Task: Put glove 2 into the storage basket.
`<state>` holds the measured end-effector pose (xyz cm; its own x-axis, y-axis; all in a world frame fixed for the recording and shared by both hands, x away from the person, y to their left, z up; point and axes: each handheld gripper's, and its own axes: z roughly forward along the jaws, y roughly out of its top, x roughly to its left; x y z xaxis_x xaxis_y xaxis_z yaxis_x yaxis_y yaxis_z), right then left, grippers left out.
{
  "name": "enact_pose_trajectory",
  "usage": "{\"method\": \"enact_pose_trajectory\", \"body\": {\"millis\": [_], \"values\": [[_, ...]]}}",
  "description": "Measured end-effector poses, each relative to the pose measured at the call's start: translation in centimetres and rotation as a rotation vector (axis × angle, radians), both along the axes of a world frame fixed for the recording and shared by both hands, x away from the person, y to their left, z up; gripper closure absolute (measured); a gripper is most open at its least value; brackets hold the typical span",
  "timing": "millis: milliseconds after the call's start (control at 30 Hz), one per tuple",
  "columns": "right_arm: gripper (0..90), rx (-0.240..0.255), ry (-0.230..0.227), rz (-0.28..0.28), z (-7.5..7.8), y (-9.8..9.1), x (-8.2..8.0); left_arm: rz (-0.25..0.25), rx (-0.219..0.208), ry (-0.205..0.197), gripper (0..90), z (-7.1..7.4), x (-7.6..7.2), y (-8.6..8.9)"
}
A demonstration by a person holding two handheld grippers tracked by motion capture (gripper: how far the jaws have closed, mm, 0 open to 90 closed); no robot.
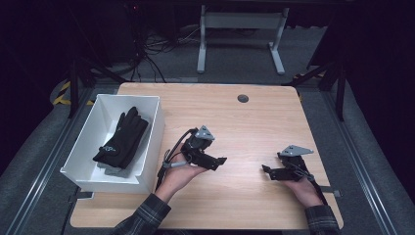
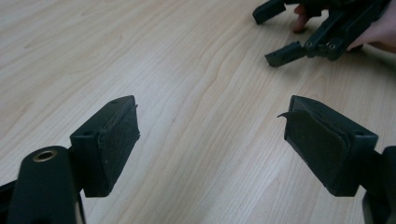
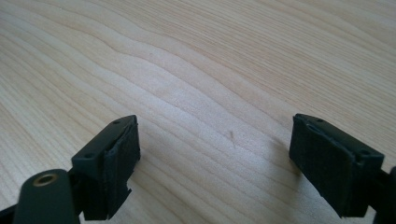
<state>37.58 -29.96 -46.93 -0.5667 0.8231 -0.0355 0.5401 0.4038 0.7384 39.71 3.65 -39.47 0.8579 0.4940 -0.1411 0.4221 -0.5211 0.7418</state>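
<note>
A black glove (image 1: 121, 139) lies in the white bin (image 1: 151, 128) at the table's left, on top of something grey. My left gripper (image 1: 221, 162) hovers just right of the bin, pointing right, jaws open and empty. In the left gripper view its pads (image 2: 116, 140) stand wide apart over bare wood, my left gripper (image 2: 210, 140) holding nothing. My right gripper (image 1: 266, 170) rests low near the front right of the table, pointing left, open with nothing between its jaws. The right gripper (image 2: 299, 32) also appears at the top right of the left gripper view. In the right gripper view, my right gripper (image 3: 215, 161) frames bare wood.
The wooden table (image 1: 235, 117) has a dark round grommet (image 1: 242, 98) near its far edge. Bare wood lies between the two grippers. Behind the table stand a white desk frame (image 1: 240, 34) and cables on the grey floor.
</note>
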Motion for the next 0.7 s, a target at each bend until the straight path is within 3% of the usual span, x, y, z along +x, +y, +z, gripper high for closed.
{"method": "enact_pose_trajectory", "body": {"millis": [267,533,700], "values": [[16.5,0.001,0.000,-0.002,0.0,0.0,0.0,-0.038,0.054,0.022,17.8,-3.2,-0.2,-1.3],[16.5,0.001,0.000,0.001,0.0,0.0,0.0,-0.046,0.115,-0.003,17.0,-5.1,-0.5,-2.0],[16.5,0.001,0.000,0.002,0.0,0.0,0.0,-0.048,0.131,0.010,16.7,-5.7,-0.4,-2.0]]}}
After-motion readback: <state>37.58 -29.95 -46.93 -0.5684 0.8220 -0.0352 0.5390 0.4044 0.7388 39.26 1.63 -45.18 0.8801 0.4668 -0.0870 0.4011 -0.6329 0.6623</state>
